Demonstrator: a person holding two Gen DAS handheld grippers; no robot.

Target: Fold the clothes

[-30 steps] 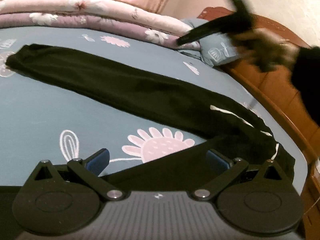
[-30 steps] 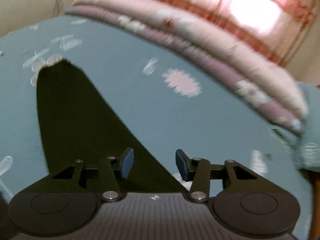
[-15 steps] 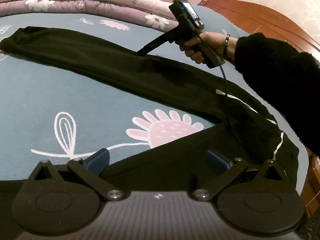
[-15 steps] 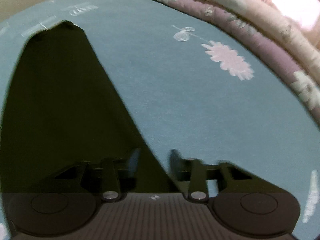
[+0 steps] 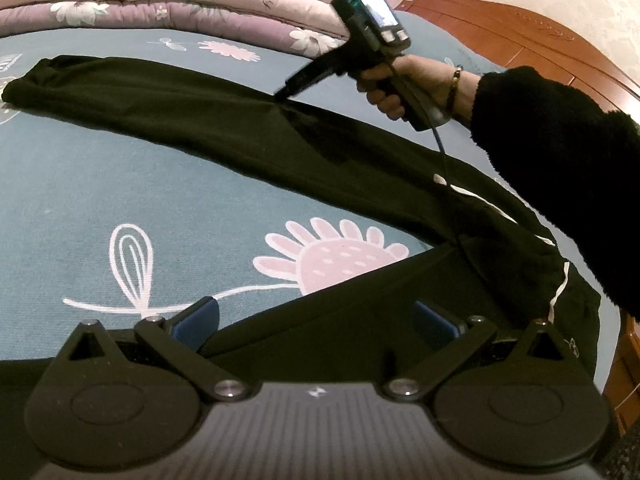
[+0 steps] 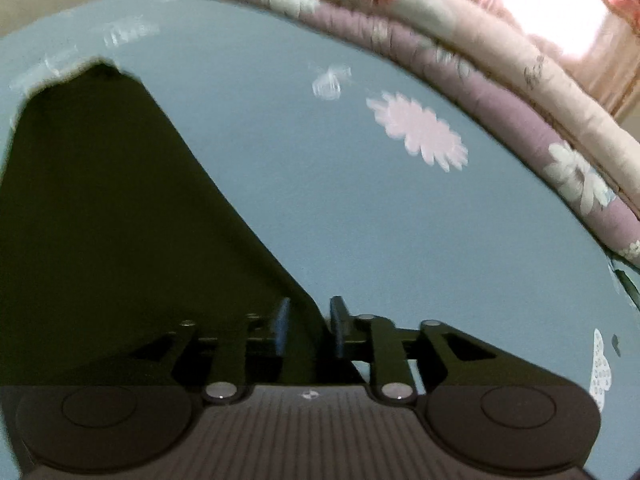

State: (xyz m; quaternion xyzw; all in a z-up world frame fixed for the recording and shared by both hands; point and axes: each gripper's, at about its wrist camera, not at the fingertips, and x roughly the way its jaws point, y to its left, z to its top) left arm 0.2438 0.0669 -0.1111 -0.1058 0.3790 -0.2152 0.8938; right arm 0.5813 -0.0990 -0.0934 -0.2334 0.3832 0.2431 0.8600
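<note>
Black trousers (image 5: 224,132) lie flat on the bed sheet (image 5: 120,200). Right gripper (image 6: 308,326) at the leg's 3 o'clock edge, jaws just reopened, narrow, fabric between, grip unclear. Left gripper (image 5: 316,320) spread wide over the near leg, holding nothing, likely waiting.

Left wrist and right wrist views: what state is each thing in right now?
black trousers, laid out flat on the bed, legs spread apart
drawstring, loose across the waist
left hand-held gripper, open wide over the near leg
right hand-held gripper, jaws just been opening, narrow gap, far leg's edge between them
quilts, folded and stacked at the bed's far side
</note>
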